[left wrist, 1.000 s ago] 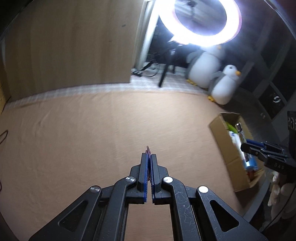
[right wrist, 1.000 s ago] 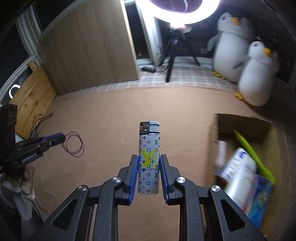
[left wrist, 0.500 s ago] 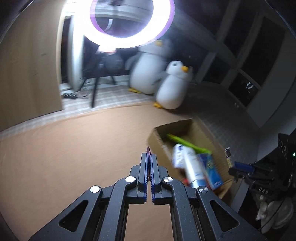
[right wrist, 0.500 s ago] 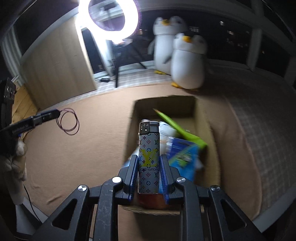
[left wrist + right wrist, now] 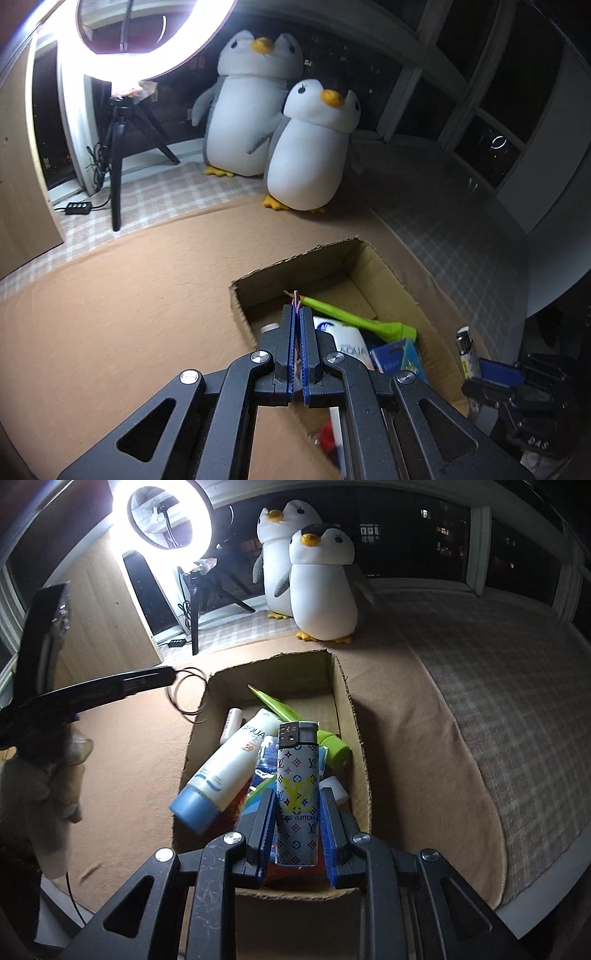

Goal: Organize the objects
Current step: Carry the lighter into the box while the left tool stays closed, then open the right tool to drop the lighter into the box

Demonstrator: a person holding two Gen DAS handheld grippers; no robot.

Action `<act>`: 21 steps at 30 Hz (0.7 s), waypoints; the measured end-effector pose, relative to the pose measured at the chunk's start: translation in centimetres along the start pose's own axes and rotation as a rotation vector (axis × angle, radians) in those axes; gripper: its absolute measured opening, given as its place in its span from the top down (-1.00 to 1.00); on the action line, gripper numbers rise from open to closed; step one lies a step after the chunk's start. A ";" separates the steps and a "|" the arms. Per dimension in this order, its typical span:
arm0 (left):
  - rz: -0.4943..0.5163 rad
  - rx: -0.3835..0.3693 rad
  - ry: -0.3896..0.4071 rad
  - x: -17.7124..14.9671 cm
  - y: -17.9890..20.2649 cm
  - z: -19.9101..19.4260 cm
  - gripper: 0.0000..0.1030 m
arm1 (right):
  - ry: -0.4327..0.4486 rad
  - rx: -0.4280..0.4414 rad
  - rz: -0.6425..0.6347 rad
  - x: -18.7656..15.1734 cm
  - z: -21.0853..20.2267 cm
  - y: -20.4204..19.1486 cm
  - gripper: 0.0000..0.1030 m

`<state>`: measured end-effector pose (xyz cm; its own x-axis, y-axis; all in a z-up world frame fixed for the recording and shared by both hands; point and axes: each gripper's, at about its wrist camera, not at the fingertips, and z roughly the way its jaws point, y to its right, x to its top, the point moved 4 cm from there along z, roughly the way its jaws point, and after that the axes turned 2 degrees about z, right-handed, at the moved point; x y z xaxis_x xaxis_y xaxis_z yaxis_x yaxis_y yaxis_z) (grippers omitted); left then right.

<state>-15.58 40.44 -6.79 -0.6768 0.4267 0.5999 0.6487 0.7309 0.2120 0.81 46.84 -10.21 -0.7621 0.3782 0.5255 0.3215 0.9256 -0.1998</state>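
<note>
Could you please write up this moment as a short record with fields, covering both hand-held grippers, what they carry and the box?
left hand-held gripper: shut on thin hair ties, loops hanging beside the box
right hand-held gripper: shut on patterned lighter, upright, over the box
cardboard box: open, on tan blanket
box contents: sunscreen tube, green tool, blue packet
background: two plush penguins, ring light

Lighter [image 5: 297, 794]: white, multicolour monogram, yellow logo. Tube [image 5: 225, 768]: white, blue cap. Blanket [image 5: 129, 753]: tan. Penguins [image 5: 321, 590]: white-grey, orange beaks.
</note>
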 end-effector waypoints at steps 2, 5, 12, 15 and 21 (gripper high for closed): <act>0.002 0.006 -0.010 0.4 0.3 1.1 0.96 | -0.003 0.008 0.003 0.3 0.4 0.2 0.60; 0.003 0.007 -0.019 0.7 0.4 2.0 0.96 | -0.005 0.016 0.002 0.6 0.8 0.4 0.60; -0.016 0.026 -0.002 1.3 0.1 2.0 -0.46 | 0.003 0.055 0.026 1.3 0.9 0.8 -0.02; -0.032 0.028 -0.001 1.4 -0.4 1.7 -0.46 | 0.015 0.061 0.030 1.6 0.6 0.9 -0.05; -0.049 0.048 -0.006 1.0 -1.6 0.8 -0.46 | 0.013 0.081 0.050 1.8 0.3 1.1 -0.10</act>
<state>-17.52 40.13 -7.18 -0.7098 0.3927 0.5848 0.5973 0.7756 0.2041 -0.40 48.50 -9.74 -0.7386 0.4244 0.5239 0.3120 0.9040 -0.2924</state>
